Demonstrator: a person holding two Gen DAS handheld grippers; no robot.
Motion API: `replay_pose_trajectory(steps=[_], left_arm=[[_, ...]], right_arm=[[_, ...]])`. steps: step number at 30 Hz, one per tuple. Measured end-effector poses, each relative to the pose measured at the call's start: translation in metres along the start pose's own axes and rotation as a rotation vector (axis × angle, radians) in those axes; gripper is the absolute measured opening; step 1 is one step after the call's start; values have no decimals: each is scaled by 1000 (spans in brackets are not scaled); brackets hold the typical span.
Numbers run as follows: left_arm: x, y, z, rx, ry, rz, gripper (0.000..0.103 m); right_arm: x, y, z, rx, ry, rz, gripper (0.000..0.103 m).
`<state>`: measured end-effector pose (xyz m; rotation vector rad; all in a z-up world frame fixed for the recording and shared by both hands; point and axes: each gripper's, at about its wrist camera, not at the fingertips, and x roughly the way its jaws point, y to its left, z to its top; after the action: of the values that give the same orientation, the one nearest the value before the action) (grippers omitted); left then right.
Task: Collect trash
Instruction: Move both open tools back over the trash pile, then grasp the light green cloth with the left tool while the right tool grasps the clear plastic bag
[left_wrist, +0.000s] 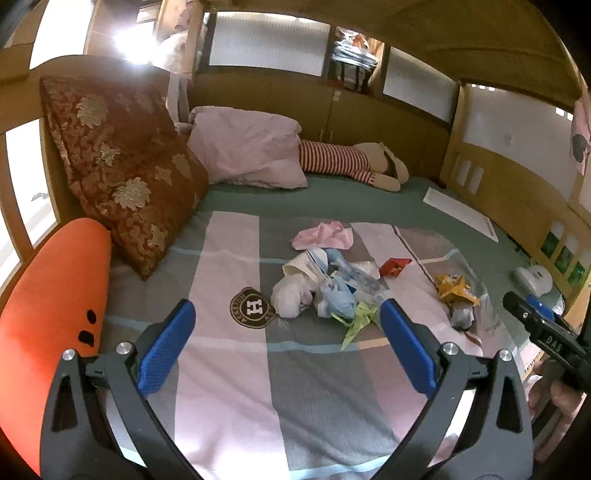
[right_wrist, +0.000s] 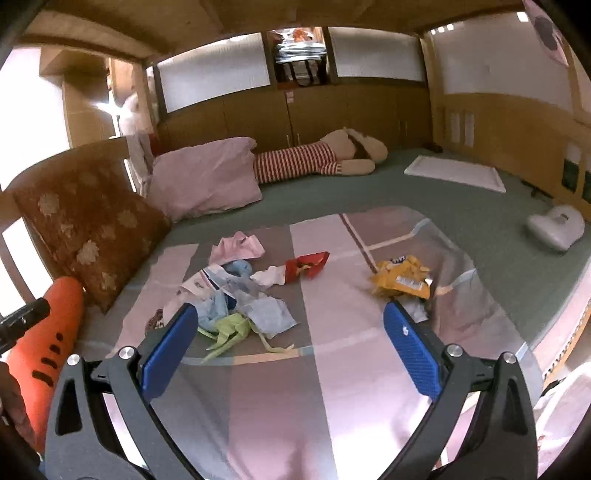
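A heap of trash (left_wrist: 325, 284) lies on the striped blanket (left_wrist: 236, 369): white and pale blue bags, a green scrap (left_wrist: 356, 319), a pink wrapper (left_wrist: 323, 234), a red packet (left_wrist: 394, 266) and a yellow snack bag (left_wrist: 456, 288). My left gripper (left_wrist: 286, 321) hovers just short of the heap, open, nothing between its blue pads. In the right wrist view the same heap (right_wrist: 240, 302), red packet (right_wrist: 308, 266) and yellow bag (right_wrist: 400, 278) lie ahead of my right gripper (right_wrist: 290, 325), which is open and empty. The right gripper's black tip (left_wrist: 532, 321) shows at the right edge of the left wrist view.
An orange carrot cushion (left_wrist: 48, 325) and a brown flowered pillow (left_wrist: 122, 166) line the left side. A pink pillow (left_wrist: 247, 147) and a striped plush toy (left_wrist: 351, 162) lie at the back. A white board (right_wrist: 456, 171) and a white device (right_wrist: 557, 225) sit at the right.
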<state>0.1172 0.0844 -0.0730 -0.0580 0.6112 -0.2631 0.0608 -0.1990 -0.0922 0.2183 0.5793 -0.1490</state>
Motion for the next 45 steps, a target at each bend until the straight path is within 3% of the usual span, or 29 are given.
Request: replay_pose_trajectory(steps=[29, 39, 45], left_arm=[[25, -21, -15, 40, 68, -13, 99], [74, -33, -31, 80, 197, -11, 99], [112, -45, -40, 119, 263, -19, 99]], right_arm=[[15, 20, -9, -52, 46, 33, 99], [128, 51, 1, -159, 264, 123, 99], [200, 46, -2, -154, 349, 92, 98]])
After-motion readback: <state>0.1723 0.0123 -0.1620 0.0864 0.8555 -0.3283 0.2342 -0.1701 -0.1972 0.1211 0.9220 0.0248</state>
